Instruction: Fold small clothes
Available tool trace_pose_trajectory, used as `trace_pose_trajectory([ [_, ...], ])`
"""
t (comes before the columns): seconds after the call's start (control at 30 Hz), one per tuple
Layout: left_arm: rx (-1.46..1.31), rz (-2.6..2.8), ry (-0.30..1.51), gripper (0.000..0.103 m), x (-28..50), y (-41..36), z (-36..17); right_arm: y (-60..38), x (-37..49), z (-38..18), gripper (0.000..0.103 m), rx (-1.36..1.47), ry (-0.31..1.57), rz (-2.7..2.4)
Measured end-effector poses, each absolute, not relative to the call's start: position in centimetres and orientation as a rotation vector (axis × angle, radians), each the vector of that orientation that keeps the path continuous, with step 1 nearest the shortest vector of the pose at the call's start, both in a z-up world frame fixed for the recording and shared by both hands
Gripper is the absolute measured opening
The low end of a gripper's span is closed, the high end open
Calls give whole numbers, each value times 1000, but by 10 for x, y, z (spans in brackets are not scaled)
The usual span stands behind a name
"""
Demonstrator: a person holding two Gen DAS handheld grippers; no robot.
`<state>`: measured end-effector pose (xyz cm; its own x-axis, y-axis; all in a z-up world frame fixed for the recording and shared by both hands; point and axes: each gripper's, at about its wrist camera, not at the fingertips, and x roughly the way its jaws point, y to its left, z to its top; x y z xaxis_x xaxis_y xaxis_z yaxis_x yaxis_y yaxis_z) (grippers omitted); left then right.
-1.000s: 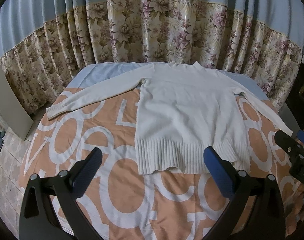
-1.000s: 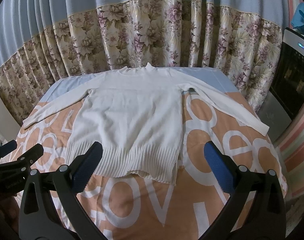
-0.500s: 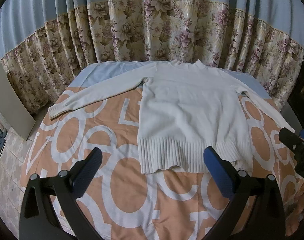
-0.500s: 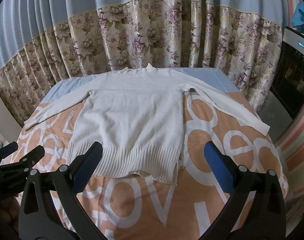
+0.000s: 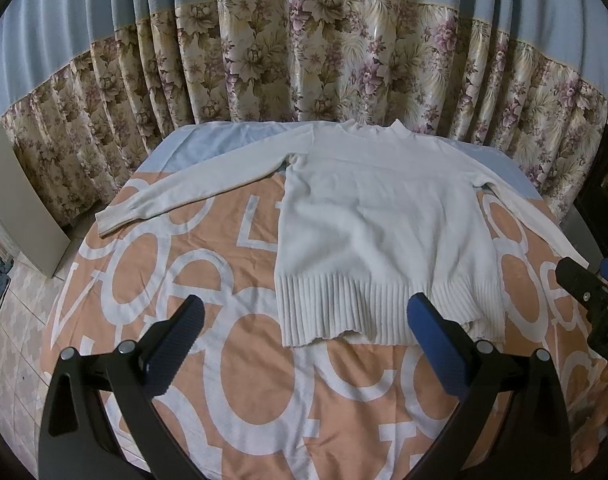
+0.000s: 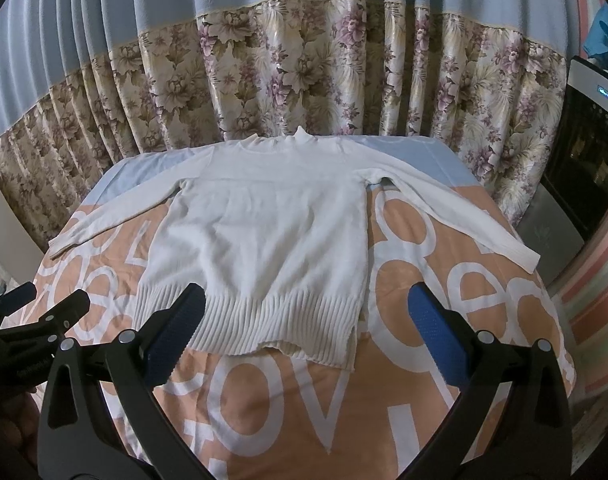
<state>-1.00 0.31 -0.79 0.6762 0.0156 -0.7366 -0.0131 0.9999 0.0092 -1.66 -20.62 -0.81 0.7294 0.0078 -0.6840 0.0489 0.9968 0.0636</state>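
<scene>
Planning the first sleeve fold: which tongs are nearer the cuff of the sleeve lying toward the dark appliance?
Right. The right tongs hover open over the hem, with that cuff just off their blue pad. The left tongs sit open further away, near the hem's other end.

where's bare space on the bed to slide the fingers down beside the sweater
Bare cover lies between the left sleeve and the sweater body, and in front of the hem. Another patch lies between the body and the right sleeve. The far end by the collar is crowded.
</scene>
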Motion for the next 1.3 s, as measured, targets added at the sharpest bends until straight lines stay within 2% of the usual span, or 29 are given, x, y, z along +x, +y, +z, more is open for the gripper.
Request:
trace_pose_trajectory([
  [1.3, 2, 13, 831, 102, -9, 3, -7, -207, -15, -6, 100, 79, 757, -25],
])
